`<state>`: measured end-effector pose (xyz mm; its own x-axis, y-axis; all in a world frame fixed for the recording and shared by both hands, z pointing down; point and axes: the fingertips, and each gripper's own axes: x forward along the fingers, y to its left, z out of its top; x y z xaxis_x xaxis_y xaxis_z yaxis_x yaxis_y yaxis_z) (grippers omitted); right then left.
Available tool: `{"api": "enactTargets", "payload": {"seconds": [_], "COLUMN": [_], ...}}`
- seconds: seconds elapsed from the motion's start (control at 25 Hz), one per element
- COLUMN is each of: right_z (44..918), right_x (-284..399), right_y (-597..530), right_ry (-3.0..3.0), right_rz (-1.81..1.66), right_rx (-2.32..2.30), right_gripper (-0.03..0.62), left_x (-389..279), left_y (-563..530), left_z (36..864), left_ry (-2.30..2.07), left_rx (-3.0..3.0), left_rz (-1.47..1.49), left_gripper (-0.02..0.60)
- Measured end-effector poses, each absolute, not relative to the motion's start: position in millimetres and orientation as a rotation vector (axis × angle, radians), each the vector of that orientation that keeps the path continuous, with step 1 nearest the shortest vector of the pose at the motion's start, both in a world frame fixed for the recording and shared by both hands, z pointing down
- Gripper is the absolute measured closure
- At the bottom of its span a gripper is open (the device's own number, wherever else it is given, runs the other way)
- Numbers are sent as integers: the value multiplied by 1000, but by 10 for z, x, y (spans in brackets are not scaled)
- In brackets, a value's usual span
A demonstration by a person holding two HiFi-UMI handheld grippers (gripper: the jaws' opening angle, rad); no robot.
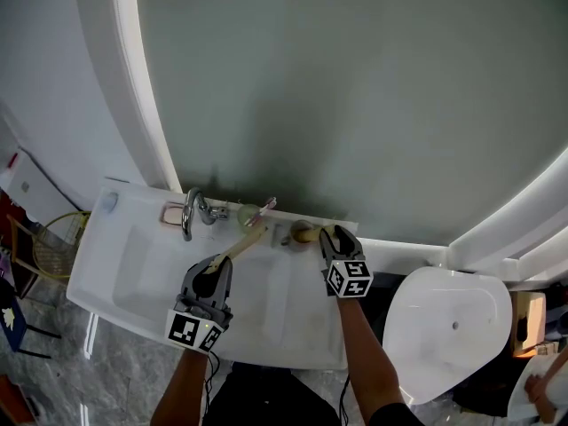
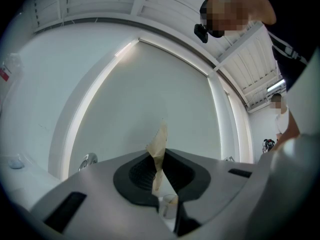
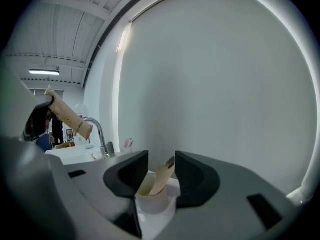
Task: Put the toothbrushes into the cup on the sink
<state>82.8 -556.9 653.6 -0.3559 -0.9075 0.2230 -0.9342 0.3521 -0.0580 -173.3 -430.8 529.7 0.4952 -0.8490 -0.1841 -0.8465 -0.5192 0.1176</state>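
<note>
My left gripper (image 1: 216, 269) is shut on a paper-wrapped toothbrush (image 1: 241, 247) whose far end slants up over the sink (image 1: 133, 264) toward the back ledge. In the left gripper view its jaws pinch the wrapper (image 2: 160, 151), and a cup (image 2: 169, 204) shows low behind them. My right gripper (image 1: 327, 235) stands open at the white cup (image 1: 295, 234) on the ledge. In the right gripper view another wrapped toothbrush (image 3: 161, 178) leans in that cup (image 3: 152, 199) between the spread jaws, and the pads do not press on it.
A chrome faucet (image 1: 191, 211) and a soap dish (image 1: 171, 213) stand at the sink's back. A second holder (image 1: 247, 214) with a pink toothbrush (image 1: 267, 205) is beside the faucet. A white toilet (image 1: 448, 322) is to the right, a wire basket (image 1: 53, 242) to the left.
</note>
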Motion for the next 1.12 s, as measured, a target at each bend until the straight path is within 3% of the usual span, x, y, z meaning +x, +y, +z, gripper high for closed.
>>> {"api": "enactTargets", "payload": {"seconds": [1.12], "right_z": [5393], "right_x": [1036], "right_y": [-4633], "right_ry": [-2528], "right_rz": [126], "right_rx": [1790], "right_gripper": [416], "left_x": [-1602], "left_y": [-4111], "left_z": [4828], "left_ry": [-1542], "left_rx": [2690], "left_rz": [-337], "left_gripper": [532]}}
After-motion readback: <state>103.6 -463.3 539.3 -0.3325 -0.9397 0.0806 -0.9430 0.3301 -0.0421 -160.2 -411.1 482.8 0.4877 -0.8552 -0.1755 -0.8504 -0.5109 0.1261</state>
